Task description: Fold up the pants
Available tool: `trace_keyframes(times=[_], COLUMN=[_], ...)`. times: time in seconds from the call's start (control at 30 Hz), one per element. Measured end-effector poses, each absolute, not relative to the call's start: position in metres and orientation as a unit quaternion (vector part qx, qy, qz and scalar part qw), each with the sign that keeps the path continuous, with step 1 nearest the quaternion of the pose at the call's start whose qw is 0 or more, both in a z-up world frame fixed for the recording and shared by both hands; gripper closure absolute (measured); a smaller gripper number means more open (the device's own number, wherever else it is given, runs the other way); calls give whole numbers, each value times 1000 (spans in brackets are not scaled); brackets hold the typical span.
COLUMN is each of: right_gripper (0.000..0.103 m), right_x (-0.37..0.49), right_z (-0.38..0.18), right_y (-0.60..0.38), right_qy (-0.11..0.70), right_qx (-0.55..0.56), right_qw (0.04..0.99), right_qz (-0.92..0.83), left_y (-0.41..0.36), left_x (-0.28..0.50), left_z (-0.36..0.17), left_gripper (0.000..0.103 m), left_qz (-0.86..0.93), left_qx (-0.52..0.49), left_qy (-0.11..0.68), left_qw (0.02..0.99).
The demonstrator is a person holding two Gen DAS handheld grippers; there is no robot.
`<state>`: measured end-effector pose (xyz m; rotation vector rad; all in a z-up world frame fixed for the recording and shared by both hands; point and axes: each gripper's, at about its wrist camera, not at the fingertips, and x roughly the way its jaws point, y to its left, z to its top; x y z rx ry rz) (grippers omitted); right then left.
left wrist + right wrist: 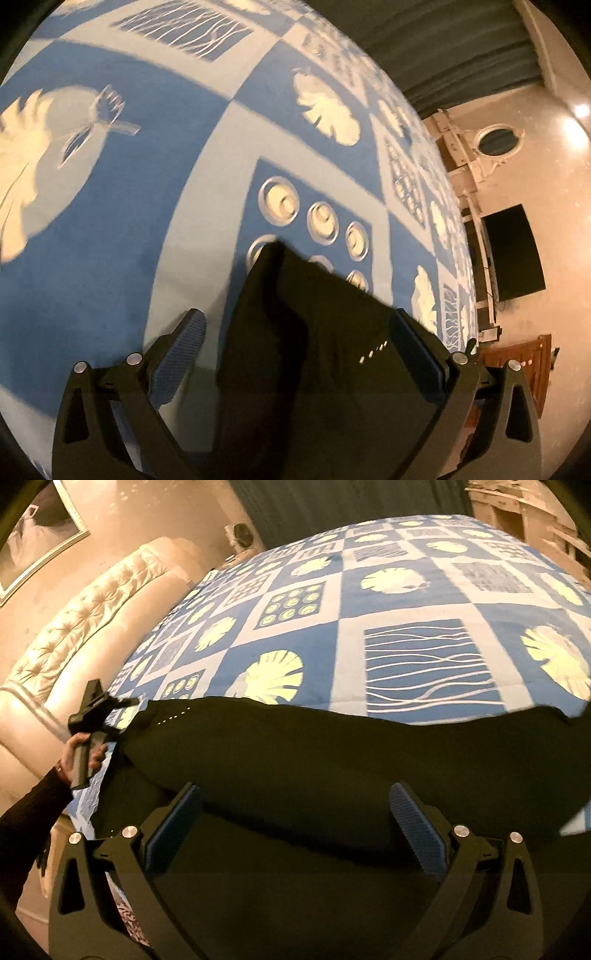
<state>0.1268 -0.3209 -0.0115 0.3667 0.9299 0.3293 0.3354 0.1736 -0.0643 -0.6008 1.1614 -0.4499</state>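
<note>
Lying crosswise on the bedspread (pixel 343 602), black pants (pixel 295 746) between open claws

1 pair of black pants (pixel 332 775) lies on 1 bed (pixel 406 602) under 1 patterned bedspread (pixel 129 221). 2 hand-held grippers show: left (pixel 299 325) and right (pixel 295 801). 1 hand (pixel 79 755), 1 framed picture (pixel 37 528), 1 dark screen (pixel 513 251).

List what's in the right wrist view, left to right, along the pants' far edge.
person's sleeve → hand holding the left gripper → black pants across the blue patterned bedspread.
</note>
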Motion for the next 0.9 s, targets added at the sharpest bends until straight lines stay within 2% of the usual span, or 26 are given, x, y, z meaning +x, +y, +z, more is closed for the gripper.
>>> trace_keyframes(times=[0.13, 0.17, 0.2, 0.23, 0.27, 0.3, 0.6, 0.63, 0.7, 0.73, 0.8, 0.87, 0.9], right_gripper=[2, 2, 2, 2, 2, 2, 2, 6, 43, 69, 73, 92, 94], right_x=[153, 160, 170, 179, 188, 198, 278, 283, 289, 289, 288, 286, 280], right_z=[-11, -11, -11, -11, -10, -9, -37, -43, -57, -63, -64, -57, -48], right_y=[-321, -321, -321, -320, -318, -315, -249, -239, -225, -218, -215, -220, -220], right_qy=[445, 445, 447, 449, 451, 452, 527, 538, 565, 578, 581, 578, 568], right_qx=[161, 162, 162, 159, 154, 148, 55, 41, 23, 4, -10, 7, 2], right_qw=[863, 862, 859, 857, 856, 855, 793, 784, 762, 754, 755, 757, 764], right_qz=[176, 183, 191, 196, 200, 206, 301, 306, 316, 312, 305, 304, 306], left_y=[167, 163, 160, 155, 154, 153, 151, 151, 152, 152, 152, 151, 151], left_x=[346, 346, 348, 349, 350, 351, 355, 355, 353, 353, 353, 352, 351], left_z=[-68, -69, -69, -71, -74, -76, -77, -77, -77, -77, -76, -73, -71], left_gripper=[7, 10, 39, 71, 79, 82, 84, 84, 84, 84, 84, 88, 90], left_qz=[-235, -236, -236, -231, -222, -215, -216, -216, -216, -216, -215, -216, -220], left_qx=[-278, -261, -245, -219, -207, -200, -191, -191, -191, -191, -191, -188, -190], left_qy=[535, 540, 545, 559, 570, 575, 582, 582, 581, 581, 581, 575, 571], left_qw=[763, 764, 766, 766, 763, 763, 761, 761, 761, 761, 762, 766, 768])
